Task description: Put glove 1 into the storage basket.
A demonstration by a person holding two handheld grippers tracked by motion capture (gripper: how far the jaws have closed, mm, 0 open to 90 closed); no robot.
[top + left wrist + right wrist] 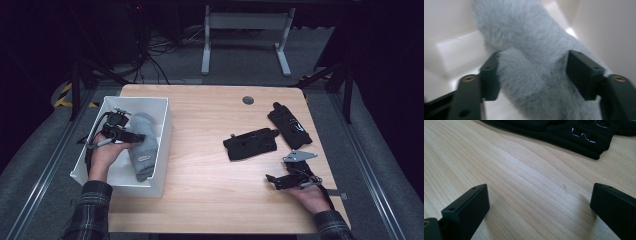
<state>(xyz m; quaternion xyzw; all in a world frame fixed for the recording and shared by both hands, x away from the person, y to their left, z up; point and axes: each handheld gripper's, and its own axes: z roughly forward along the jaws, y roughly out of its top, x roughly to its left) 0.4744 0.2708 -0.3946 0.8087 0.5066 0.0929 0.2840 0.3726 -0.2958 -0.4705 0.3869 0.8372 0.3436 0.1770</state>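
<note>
There was one desk (210, 150), and on it stood one white bin (162, 145). One grey fluffy sock (142, 142) lay inside the bin, possibly a folded pair, since the fur blurred in the left gripper view. Two black items (250, 143) (289, 126) lay on the bare wood, apparently gloves or socks. Two tools were counted, the left tool (120, 131) in the bin and the right tool (287, 179) on the desk. Two hands held them.
</note>
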